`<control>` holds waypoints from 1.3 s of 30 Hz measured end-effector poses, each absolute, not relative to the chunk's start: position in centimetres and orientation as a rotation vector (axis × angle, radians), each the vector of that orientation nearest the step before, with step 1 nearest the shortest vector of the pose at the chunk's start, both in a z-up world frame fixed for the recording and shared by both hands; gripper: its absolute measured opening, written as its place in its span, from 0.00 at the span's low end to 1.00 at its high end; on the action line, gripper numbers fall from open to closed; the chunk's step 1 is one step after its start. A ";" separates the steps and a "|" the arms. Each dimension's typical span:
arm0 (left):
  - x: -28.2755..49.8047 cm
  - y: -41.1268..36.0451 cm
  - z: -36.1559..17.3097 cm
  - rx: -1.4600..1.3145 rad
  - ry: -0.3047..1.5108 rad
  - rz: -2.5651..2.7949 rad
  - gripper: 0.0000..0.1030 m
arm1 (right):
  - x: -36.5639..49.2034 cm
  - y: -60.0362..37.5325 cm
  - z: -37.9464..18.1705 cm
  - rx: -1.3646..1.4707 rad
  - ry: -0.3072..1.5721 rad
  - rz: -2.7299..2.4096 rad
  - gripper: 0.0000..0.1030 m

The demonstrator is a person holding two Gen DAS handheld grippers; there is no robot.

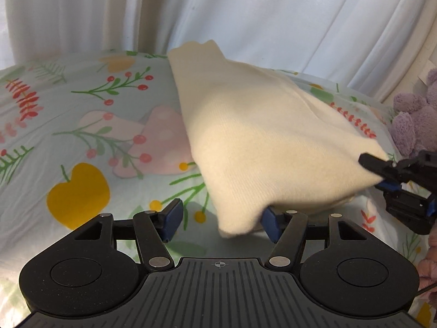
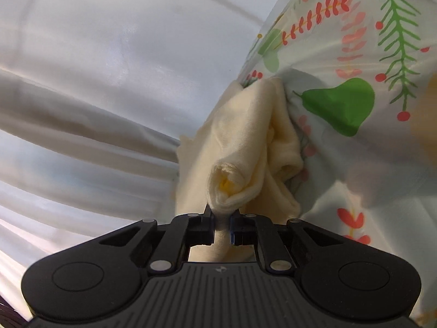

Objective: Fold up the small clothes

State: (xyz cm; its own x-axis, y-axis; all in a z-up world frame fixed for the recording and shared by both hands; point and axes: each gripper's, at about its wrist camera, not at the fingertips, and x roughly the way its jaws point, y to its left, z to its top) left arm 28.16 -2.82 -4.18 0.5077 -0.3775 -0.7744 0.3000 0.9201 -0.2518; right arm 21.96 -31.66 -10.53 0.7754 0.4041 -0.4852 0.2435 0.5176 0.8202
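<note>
A cream knit garment [image 1: 259, 136] lies folded in a long band across the floral bed sheet [image 1: 82, 142]. My left gripper [image 1: 220, 222] stands open at its near end. A corner of the cloth hangs between the blue pads [image 1: 172, 218] and rests against the right one. My right gripper [image 1: 378, 173] holds the garment's right edge. In the right wrist view that gripper [image 2: 221, 225] is shut on a bunched fold of the cream garment [image 2: 245, 150], which is lifted a little off the sheet [image 2: 355, 54].
A white curtain [image 1: 245, 13] hangs behind the bed. A purple plush toy [image 1: 415, 120] sits at the right edge, with a pink fabric item [image 1: 428, 270] below it. The sheet spreads wide to the left of the garment.
</note>
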 end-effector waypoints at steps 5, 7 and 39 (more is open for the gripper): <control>29.3 -1.1 -4.1 -0.165 1.025 -0.454 0.67 | 22.6 -30.4 -10.4 0.794 0.797 0.081 0.09; 29.6 -0.4 -3.8 -0.186 1.040 -0.482 0.67 | 22.8 -30.4 -9.7 0.711 0.824 0.112 0.11; 42.1 -2.0 -6.5 -0.492 1.062 -0.623 0.45 | 33.3 -37.3 -11.9 1.011 0.863 0.303 0.29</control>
State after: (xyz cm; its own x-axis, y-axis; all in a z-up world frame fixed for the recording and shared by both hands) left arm 42.11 -2.00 -6.51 0.3464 -0.6811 -0.6450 0.2307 0.7283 -0.6452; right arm 33.33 -37.32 -11.90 0.6427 0.5904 -0.4882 0.1548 0.5241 0.8375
